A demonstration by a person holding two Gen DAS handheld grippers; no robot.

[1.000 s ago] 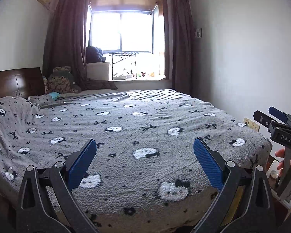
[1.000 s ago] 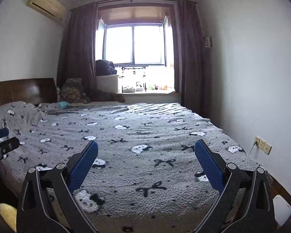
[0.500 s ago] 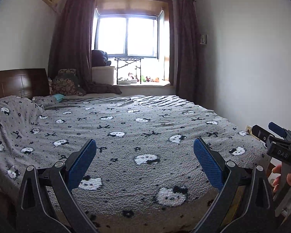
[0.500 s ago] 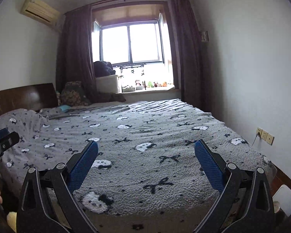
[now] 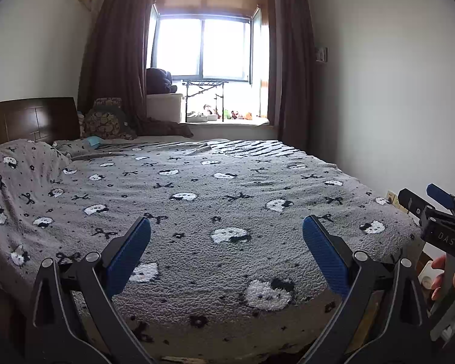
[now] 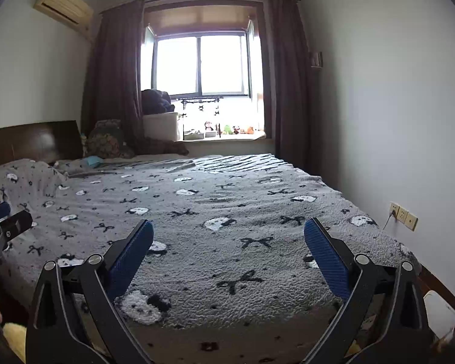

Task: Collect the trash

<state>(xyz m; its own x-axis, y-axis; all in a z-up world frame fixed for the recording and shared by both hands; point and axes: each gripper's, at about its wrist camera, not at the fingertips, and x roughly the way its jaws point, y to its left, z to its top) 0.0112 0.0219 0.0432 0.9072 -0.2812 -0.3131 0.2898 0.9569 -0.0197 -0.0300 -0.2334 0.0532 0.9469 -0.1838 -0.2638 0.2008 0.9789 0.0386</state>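
Grey fleece blanket (image 5: 227,200) ahead of both claws, printed with white cat faces, black bows and small black dots. Black-and-white striped cloth (image 5: 251,148) farther ahead. Blue pads on black arms: left gripper (image 5: 226,238), right gripper (image 6: 228,238). Dark brown wooden headboard (image 5: 30,119) far left. Dark brown curtains (image 5: 115,60) flanking bright white window (image 5: 209,48) straight ahead. Cream air conditioner (image 6: 63,7) upper left. White walls (image 6: 394,106). Beige sockets (image 6: 403,215) to right of right claw. Teal item (image 6: 92,160) by pillows.
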